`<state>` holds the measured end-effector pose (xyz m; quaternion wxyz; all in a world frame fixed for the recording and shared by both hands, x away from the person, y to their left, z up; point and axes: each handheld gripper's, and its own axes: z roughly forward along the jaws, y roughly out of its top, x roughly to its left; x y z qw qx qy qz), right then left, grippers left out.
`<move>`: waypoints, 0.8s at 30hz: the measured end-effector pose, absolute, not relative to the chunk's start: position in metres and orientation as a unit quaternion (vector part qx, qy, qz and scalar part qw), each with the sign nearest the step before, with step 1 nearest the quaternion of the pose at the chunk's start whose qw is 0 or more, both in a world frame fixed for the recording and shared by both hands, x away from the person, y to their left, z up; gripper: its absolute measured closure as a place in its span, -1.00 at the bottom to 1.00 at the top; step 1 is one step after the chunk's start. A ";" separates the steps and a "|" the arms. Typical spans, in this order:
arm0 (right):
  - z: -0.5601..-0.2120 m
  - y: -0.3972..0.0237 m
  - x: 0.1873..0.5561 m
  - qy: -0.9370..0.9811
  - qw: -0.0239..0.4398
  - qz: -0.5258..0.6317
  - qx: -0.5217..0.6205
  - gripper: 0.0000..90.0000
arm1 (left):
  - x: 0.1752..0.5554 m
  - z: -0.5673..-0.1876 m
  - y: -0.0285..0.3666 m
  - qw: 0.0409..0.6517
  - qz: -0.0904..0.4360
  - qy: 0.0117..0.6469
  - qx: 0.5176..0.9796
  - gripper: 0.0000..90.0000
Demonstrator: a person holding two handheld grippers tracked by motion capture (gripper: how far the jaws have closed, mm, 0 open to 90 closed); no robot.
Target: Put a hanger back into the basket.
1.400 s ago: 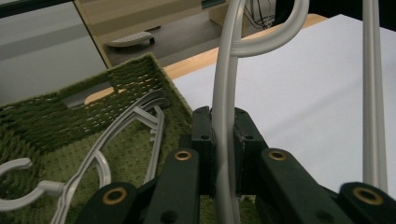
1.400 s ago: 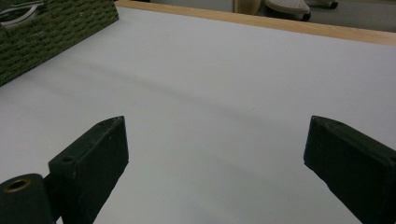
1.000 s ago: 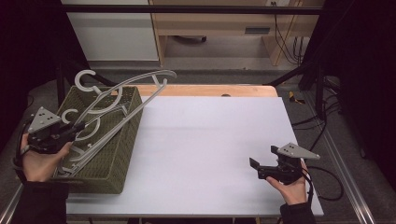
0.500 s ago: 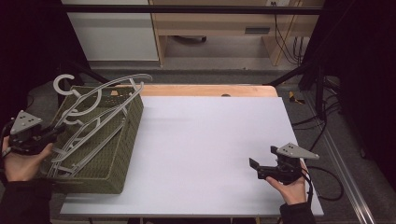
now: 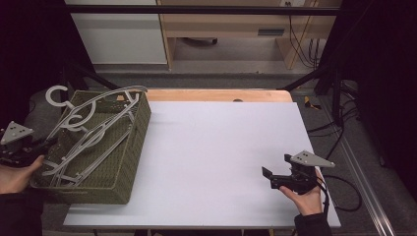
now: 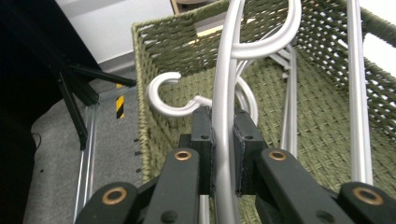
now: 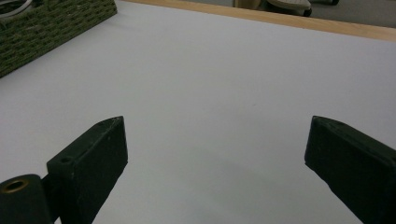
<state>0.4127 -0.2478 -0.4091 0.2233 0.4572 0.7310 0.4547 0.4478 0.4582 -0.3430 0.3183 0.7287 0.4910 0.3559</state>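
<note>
Woven basket (image 5: 125, 147) overhangs table's (image 5: 221, 147) left edge, seemingly; right half open.

There is one green woven basket (image 5: 105, 169) at the left side of one white table (image 5: 221, 147). In the basket lie grey hangers (image 5: 93, 130); at least two hooks are visible, but the exact number I cannot tell. Two grippers are present, one left (image 5: 42, 146), one right (image 5: 269, 176).
</note>
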 end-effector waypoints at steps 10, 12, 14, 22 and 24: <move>-0.409 -0.249 0.412 0.732 0.224 0.455 0.455 -0.86 | 0.454 -0.345 0.460 0.299 0.359 0.503 0.727 0.82; -0.409 -0.248 0.412 0.732 0.225 0.454 0.455 -0.86 | 0.457 -0.346 0.460 0.294 0.359 0.504 0.728 0.82; -0.409 -0.247 0.412 0.732 0.224 0.454 0.456 -0.86 | 0.460 -0.347 0.461 0.294 0.355 0.502 0.731 0.82; -0.408 -0.248 0.412 0.732 0.225 0.454 0.454 -0.86 | 0.464 -0.358 0.466 0.297 0.343 0.512 0.729 0.82; -0.408 -0.248 0.412 0.733 0.225 0.454 0.454 -0.86 | 0.462 -0.359 0.470 0.296 0.344 0.514 0.728 0.82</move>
